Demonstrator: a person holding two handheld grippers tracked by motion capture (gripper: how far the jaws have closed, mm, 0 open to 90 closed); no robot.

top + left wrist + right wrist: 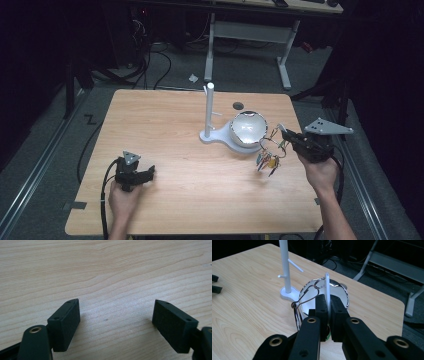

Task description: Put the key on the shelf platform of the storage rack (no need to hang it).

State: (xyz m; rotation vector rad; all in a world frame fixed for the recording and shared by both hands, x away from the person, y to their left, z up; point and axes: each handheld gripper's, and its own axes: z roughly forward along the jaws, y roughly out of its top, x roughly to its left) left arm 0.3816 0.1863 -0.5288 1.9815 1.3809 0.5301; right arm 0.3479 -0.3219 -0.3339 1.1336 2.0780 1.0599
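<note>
My right gripper (286,134) hovers above the table's right side, shut on a thin white strip (327,287) that stands up between its pads. Wire rings (273,144) hang from the strip, with several small colourful charms (267,161) dangling below them. In the right gripper view the wire loops (308,296) hang in front of a shiny round bowl (345,293). The bowl (247,127) sits on the base of a white peg stand (209,107), just left of the gripper. My left gripper (150,172) rests low at the front left, open, with bare wood between its pads (67,322).
The wooden table (175,135) has a small dark hole (238,105) near its far edge. Beyond it stand a white desk frame (250,35) and floor cables (155,60). The stand (285,267) has short side pegs.
</note>
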